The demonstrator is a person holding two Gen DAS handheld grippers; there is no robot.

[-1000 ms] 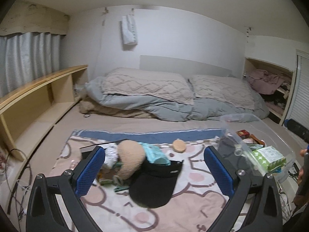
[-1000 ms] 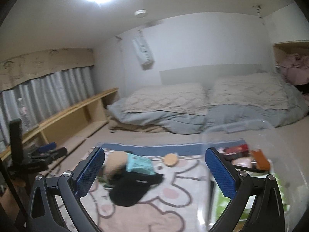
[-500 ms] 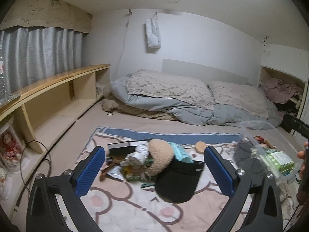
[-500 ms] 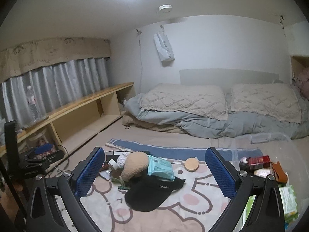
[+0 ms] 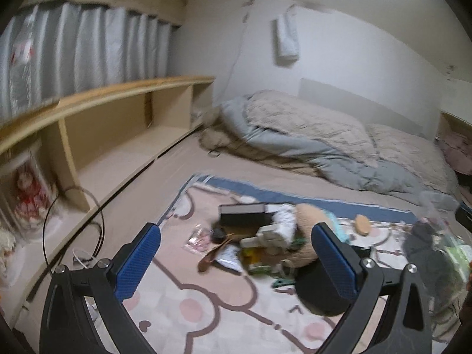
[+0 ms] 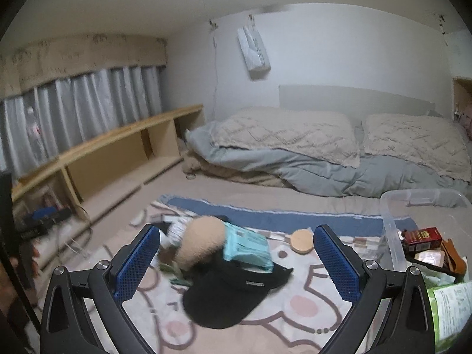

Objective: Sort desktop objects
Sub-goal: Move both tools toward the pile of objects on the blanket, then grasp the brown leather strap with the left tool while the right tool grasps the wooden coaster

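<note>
A pile of small objects lies on a patterned rug [image 5: 206, 309]: a black box [image 5: 242, 214], a tan plush [image 6: 200, 243], a teal packet [image 6: 247, 247], a black cap [image 6: 230, 295], a round wooden lid [image 6: 301, 240] and white blocks [image 5: 267, 237]. My left gripper [image 5: 236, 262] is open and empty, held above the rug in front of the pile. My right gripper [image 6: 236, 261] is open and empty, also above the rug, facing the cap and plush. A clear plastic bin [image 6: 395, 236] at the right holds a red box [image 6: 423, 234] and green packets.
A bed with grey duvet [image 6: 309, 165] and pillows lies behind the rug. A low wooden shelf [image 5: 118, 129] runs along the left wall under curtains. A black cable [image 5: 50, 221] and a doll [image 5: 29, 197] sit at the left.
Both views have swung left and closer to the rug. The left view now shows the shelf and cable; the bin has shifted to the right edge. Both grippers stay open.
</note>
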